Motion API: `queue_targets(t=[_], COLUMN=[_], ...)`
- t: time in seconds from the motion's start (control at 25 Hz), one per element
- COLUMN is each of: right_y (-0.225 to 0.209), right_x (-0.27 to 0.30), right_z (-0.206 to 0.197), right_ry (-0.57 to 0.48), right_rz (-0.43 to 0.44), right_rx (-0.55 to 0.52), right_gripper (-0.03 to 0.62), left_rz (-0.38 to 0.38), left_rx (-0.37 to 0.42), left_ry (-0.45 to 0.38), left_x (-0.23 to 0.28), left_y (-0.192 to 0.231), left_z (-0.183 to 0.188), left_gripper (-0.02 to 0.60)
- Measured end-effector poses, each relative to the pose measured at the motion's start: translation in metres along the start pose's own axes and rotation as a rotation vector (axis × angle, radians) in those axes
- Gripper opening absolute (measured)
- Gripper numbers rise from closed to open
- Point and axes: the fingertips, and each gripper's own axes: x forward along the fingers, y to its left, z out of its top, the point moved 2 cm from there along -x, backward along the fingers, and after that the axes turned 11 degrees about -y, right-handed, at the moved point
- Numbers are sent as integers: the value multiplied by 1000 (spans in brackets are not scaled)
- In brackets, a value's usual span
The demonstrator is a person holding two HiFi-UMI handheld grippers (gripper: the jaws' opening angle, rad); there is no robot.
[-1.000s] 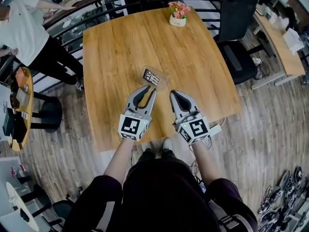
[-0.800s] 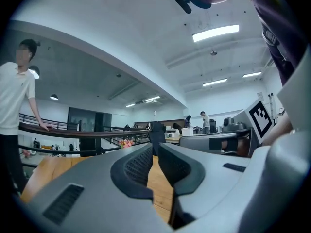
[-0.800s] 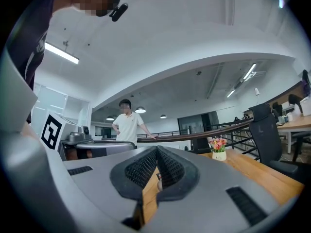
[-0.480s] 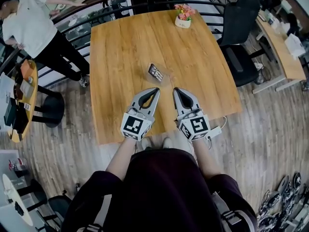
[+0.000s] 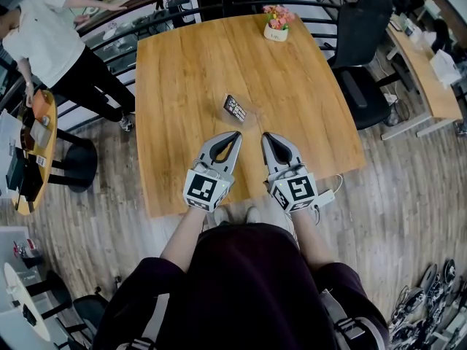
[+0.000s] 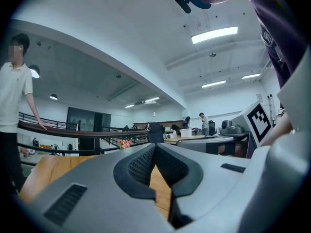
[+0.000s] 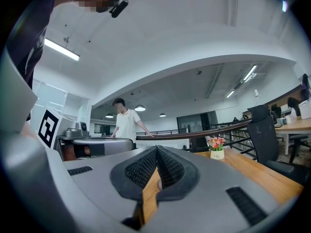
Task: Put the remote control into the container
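Over the past second I have drawn my left gripper (image 5: 236, 135) and right gripper (image 5: 267, 135) back from the remote control (image 5: 234, 109). A strip of bare table (image 5: 182, 86) now lies between their tips and it, where before they sat just beside it. In the last half second only the person in the white shirt (image 5: 44, 39) has moved, a little toward the left edge of the head view.

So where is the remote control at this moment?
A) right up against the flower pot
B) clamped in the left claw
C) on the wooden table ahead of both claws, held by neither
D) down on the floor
C: the remote control sits out on the wooden table, ahead of the left claw and the right claw, and both claws are shut on nothing.
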Motion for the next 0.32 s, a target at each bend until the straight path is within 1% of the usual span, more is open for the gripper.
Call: queue_targets(t=[0.32], right_y=[3], right_x=[-5], right_z=[-4], right_ry=[10], right_rz=[1], right_rx=[8], right_gripper=[18], left_rz=[17], left_rx=[-8], left_ry=[16], left_x=[-7], left_y=[-2], left_z=[-5], left_gripper=[12])
